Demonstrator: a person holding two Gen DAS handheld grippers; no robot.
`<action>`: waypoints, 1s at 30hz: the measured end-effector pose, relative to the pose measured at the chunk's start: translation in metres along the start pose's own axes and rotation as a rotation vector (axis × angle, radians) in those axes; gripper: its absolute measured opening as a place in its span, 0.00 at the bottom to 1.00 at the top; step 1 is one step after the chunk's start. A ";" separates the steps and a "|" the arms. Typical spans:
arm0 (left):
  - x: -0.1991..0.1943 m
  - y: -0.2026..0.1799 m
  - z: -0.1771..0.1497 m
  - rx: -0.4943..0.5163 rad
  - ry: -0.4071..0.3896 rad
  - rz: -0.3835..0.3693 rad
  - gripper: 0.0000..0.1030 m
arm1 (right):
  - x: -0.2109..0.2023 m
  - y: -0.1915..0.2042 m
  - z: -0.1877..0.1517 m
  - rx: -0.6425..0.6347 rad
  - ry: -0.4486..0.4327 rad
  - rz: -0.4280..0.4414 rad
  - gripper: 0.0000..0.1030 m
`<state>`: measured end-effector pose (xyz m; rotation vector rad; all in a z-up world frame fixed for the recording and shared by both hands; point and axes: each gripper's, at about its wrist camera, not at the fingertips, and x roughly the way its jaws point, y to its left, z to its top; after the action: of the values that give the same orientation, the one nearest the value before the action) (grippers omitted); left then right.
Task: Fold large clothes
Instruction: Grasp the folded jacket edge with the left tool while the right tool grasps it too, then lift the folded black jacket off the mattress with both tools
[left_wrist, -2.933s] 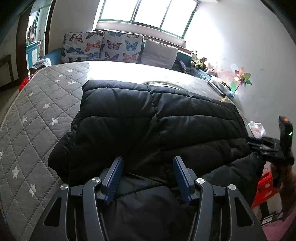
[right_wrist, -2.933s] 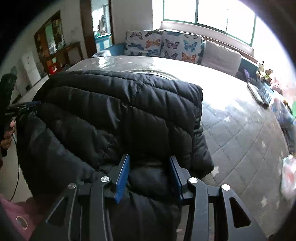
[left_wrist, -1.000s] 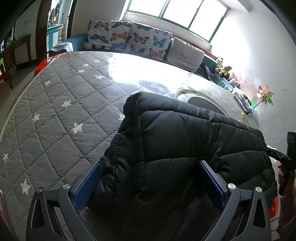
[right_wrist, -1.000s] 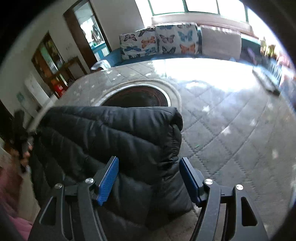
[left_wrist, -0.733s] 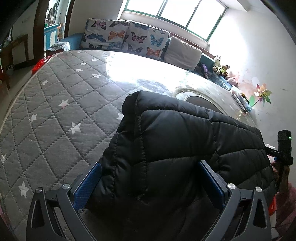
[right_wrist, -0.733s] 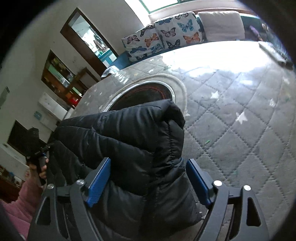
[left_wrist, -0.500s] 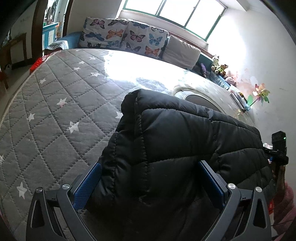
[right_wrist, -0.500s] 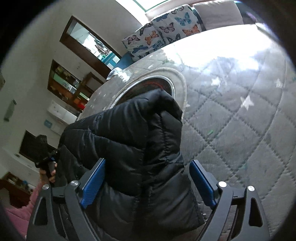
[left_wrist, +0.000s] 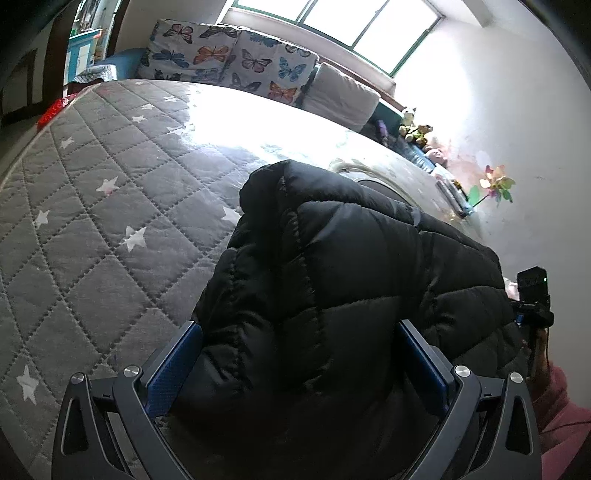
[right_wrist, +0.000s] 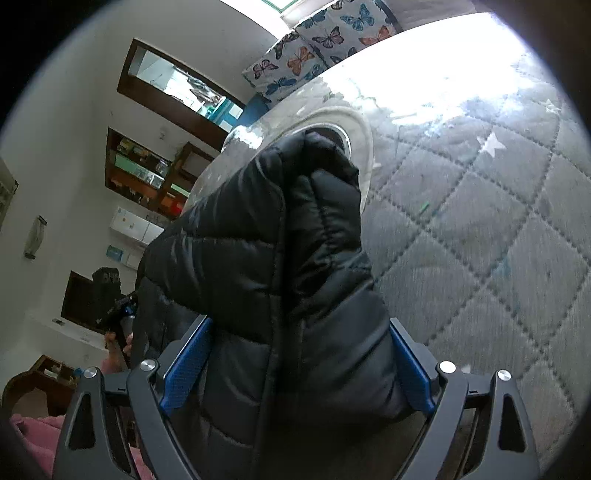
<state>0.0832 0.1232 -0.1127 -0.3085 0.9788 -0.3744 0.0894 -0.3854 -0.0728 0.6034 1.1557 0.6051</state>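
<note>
A black puffer jacket (left_wrist: 332, 295) lies folded into a thick bundle on the grey quilted mattress (left_wrist: 92, 221) with its white stars, near the edge where the person stands. The left gripper (left_wrist: 299, 373) straddles one end of the bundle with its blue pads spread wide; the padded cloth bulges up between them and seems to brush the inner faces, but the jaws look released rather than clamped. At the other end the right gripper (right_wrist: 297, 363) does the same: its jaws have just been opening and now stand wide, with the jacket's folded edge and its seam lying between the blue pads, not squeezed. From the right wrist view the bundle rises in a rounded hump, and behind it a round white-rimmed patch (right_wrist: 354, 129) shows on the mattress. Butterfly-print cushions (left_wrist: 229, 59) line the far side under the bright window (left_wrist: 332, 22), and small soft toys (left_wrist: 413, 125) and a paper pinwheel (left_wrist: 495, 184) sit by the white wall. A pink sleeve (left_wrist: 561, 417) shows at the edge beside the jacket.
</note>
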 end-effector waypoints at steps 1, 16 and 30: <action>0.000 0.003 -0.001 -0.003 -0.008 -0.005 1.00 | -0.001 0.001 -0.001 -0.005 0.009 -0.002 0.96; -0.006 0.019 -0.035 -0.106 -0.193 0.037 1.00 | 0.007 0.016 -0.001 -0.021 0.040 -0.068 0.97; -0.001 0.036 -0.029 -0.188 -0.140 0.043 1.00 | 0.024 0.033 -0.002 -0.041 0.046 -0.109 1.00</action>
<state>0.0635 0.1536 -0.1421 -0.4772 0.8834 -0.2189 0.0899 -0.3456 -0.0656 0.4908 1.2089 0.5507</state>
